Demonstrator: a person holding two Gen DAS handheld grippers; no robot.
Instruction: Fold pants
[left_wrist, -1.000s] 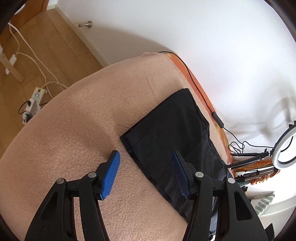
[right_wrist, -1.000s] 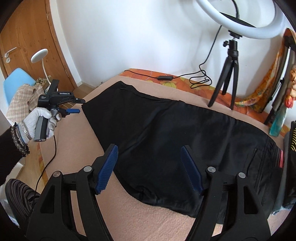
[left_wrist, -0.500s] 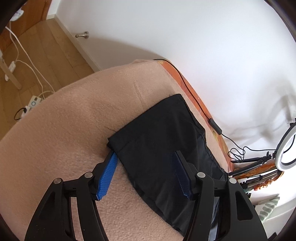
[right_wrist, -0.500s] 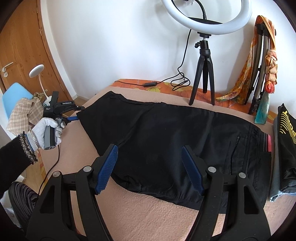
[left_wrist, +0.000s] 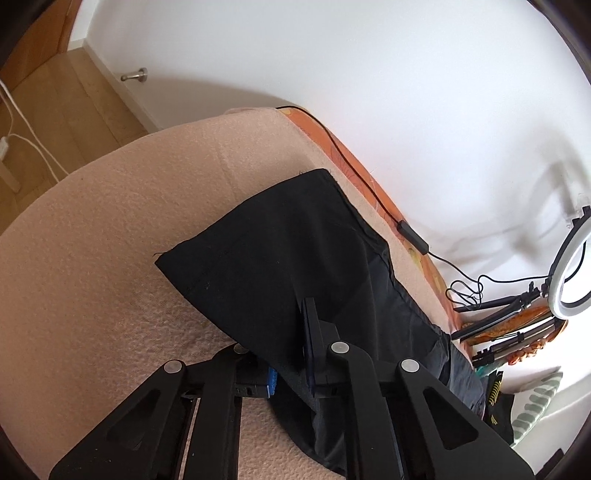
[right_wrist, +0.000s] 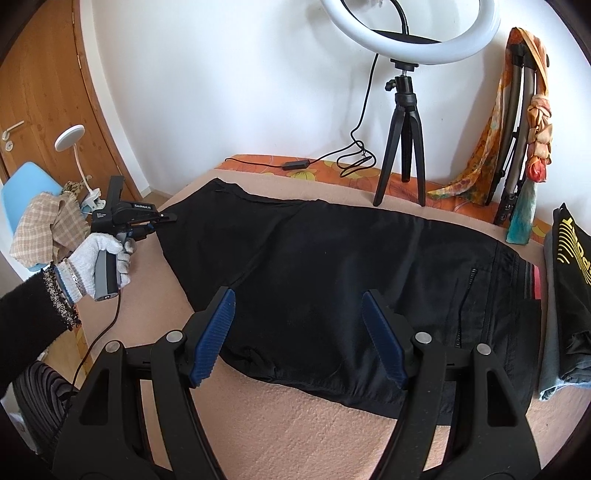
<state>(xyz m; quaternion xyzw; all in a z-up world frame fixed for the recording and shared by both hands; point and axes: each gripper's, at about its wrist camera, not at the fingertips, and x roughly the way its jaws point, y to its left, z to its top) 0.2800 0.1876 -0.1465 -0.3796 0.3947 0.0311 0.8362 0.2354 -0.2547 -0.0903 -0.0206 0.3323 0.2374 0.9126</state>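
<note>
The pants (right_wrist: 325, 273) lie flat across the blanket-covered bed (right_wrist: 332, 424), hems at the left end. The left gripper (left_wrist: 291, 354) has just been closing and now clamps the hem fabric. The right gripper (right_wrist: 297, 338) hangs with jaws spread and empty above the near edge. Risk: the pinch may catch one layer only, so the leg peels apart when lifted. The tripod (right_wrist: 400, 147) and clothing stack (right_wrist: 569, 295) crowd the far and right sides; bare blanket in front gives room.
</note>
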